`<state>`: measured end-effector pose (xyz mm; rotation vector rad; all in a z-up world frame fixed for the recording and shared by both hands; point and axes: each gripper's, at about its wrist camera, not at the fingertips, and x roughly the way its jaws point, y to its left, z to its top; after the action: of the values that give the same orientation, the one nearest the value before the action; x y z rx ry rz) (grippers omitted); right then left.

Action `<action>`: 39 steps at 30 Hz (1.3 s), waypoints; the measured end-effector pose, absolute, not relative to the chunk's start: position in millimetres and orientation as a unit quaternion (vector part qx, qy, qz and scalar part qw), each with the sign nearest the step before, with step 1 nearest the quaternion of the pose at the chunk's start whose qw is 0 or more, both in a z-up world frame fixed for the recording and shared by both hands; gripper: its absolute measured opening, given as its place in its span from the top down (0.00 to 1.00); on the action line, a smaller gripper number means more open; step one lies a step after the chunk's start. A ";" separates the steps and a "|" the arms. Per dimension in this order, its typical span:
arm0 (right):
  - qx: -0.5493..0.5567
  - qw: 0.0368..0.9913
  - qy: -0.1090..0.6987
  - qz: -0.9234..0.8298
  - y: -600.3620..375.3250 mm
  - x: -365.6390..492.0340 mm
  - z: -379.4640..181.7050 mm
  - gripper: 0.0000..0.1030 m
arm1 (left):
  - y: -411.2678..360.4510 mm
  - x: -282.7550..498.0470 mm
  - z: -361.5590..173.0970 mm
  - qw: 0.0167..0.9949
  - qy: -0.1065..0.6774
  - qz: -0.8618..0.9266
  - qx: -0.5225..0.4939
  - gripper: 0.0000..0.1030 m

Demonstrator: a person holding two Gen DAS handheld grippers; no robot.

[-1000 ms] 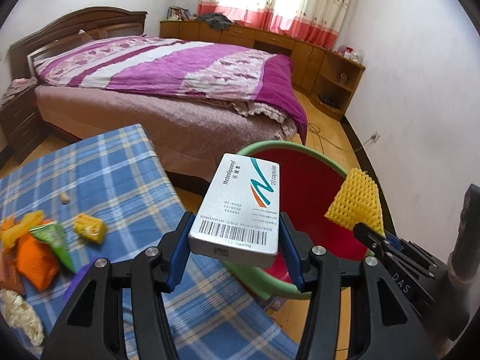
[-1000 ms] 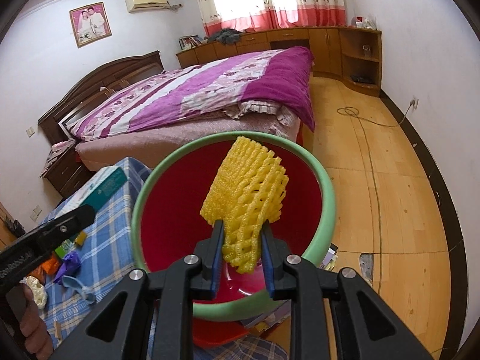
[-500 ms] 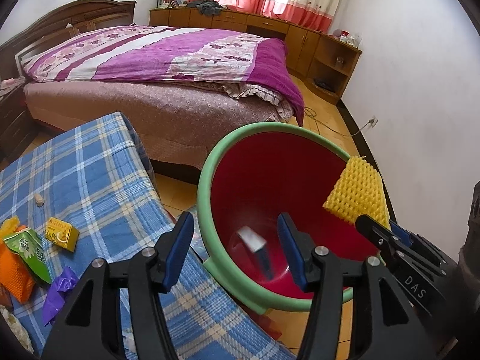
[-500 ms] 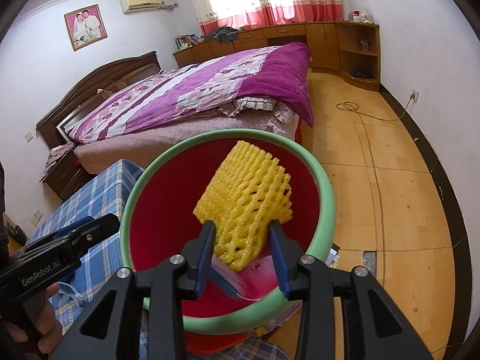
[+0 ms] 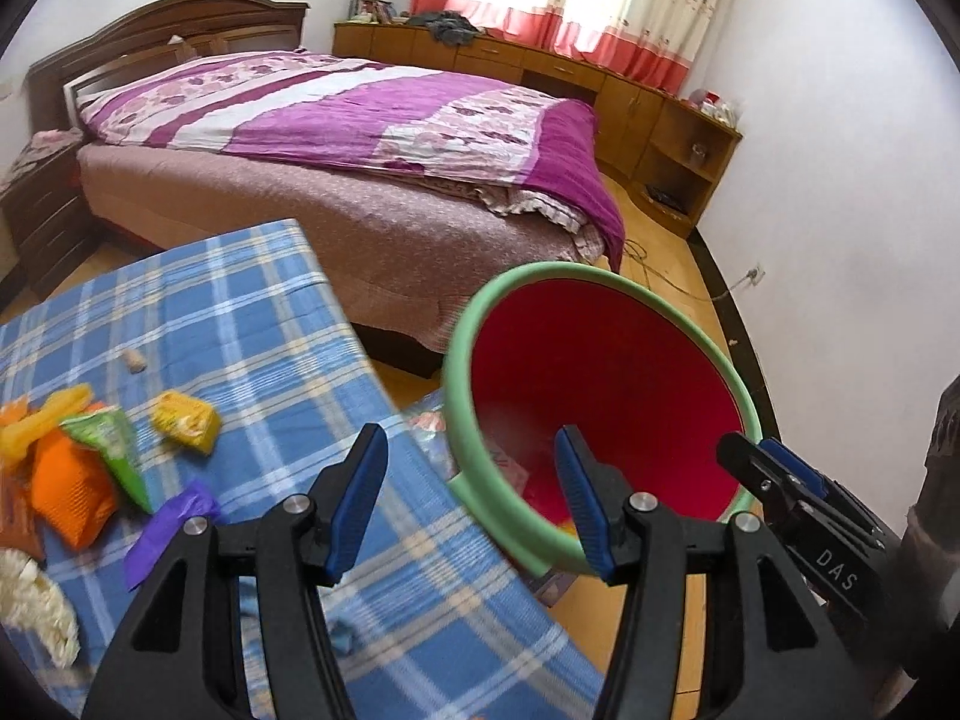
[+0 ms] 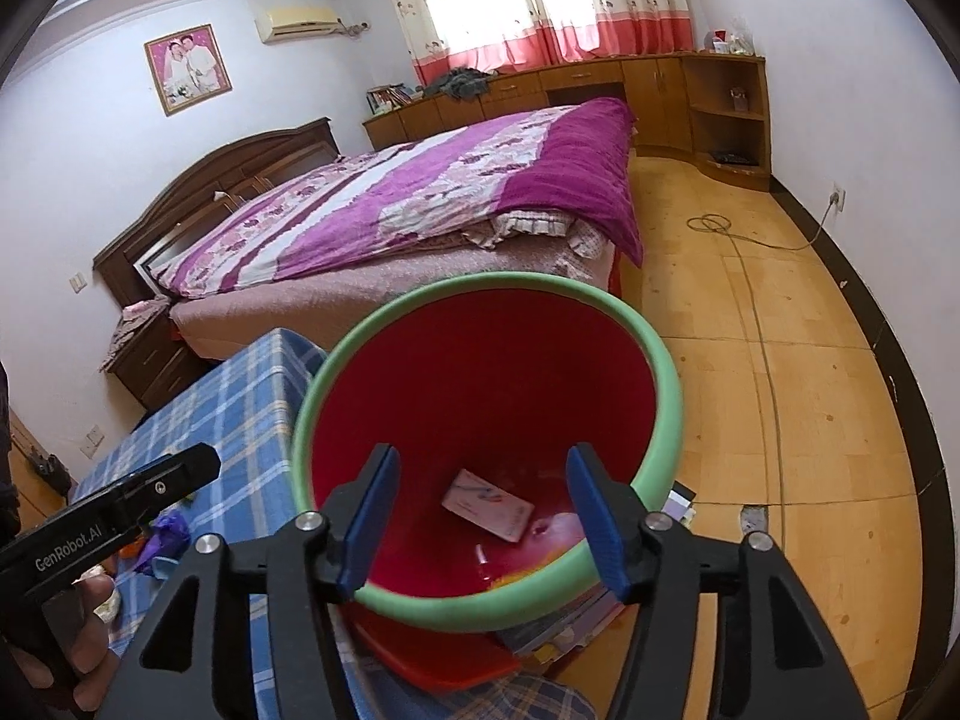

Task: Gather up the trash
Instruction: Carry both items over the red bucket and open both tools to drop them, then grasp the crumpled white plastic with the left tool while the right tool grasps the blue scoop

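A red bin (image 6: pixel 660 372) with a green rim (image 5: pixel 540 269) stands on the floor beside the blue checked table (image 5: pixel 240 312). A white medicine box (image 6: pixel 489 503) lies flat on the bin's bottom. My right gripper (image 6: pixel 483 468) hangs over the bin's mouth, its jaws opening with nothing between them. My left gripper (image 5: pixel 471 456) is open and empty, over the gap between the table's edge and the bin's near rim. A patch of yellow (image 5: pixel 564 531) shows low in the bin. Wrappers lie on the table's left side: a yellow packet (image 5: pixel 186 420), an orange one (image 5: pixel 66 486), a purple one (image 5: pixel 174 516).
A white foam net (image 5: pixel 30 600) and a green packet (image 5: pixel 108 450) also lie on the table. Books and a red lid (image 6: pixel 456 660) sit under the bin. The bed (image 5: pixel 360 120) is behind, with a cable (image 6: pixel 750 276) on the wooden floor to the right.
The medicine box dropped from my left gripper into the bin. My right gripper widened and let go of the yellow foam net, which is gone from between its jaws.
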<state>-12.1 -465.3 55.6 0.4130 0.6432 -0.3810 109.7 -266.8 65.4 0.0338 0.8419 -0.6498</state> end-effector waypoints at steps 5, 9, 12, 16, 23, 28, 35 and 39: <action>0.201 0.914 0.306 -0.173 -449.1 -19.4 63.2 0.38 | -239.3 103.1 74.5 0.870 0.398 -0.293 -0.001 0.43; 0.203 0.916 0.304 -0.167 -435.5 -23.4 67.3 0.36 | -215.7 96.9 79.1 0.876 0.395 -0.276 -0.012 0.44; 0.204 0.917 0.304 -0.159 -424.3 -25.8 69.2 0.34 | -199.8 92.3 80.8 0.881 0.393 -0.263 -0.015 0.43; 0.199 0.919 0.308 -0.146 -409.1 -24.6 71.1 0.34 | -175.3 89.9 81.6 0.887 0.392 -0.243 -0.023 0.43; 0.187 0.922 0.316 -0.122 -380.9 -19.9 71.4 0.32 | -127.1 88.7 77.7 0.897 0.391 -0.201 -0.046 0.41; 0.179 0.922 0.327 -0.109 -363.8 -13.9 68.7 0.32 | -95.4 90.1 71.7 0.901 0.395 -0.170 -0.058 0.41; 0.173 0.920 0.341 -0.092 -345.7 -4.6 62.7 0.30 | -54.6 92.8 56.1 0.903 0.405 -0.123 -0.076 0.39; 0.170 0.917 0.351 -0.080 -335.1 1.0 56.8 0.30 | -35.5 93.6 45.7 0.905 0.409 -0.089 -0.080 0.37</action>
<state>1.0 -335.1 56.8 0.3490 0.7226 -0.1645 93.6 -35.5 45.7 -0.1648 0.8449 -0.1837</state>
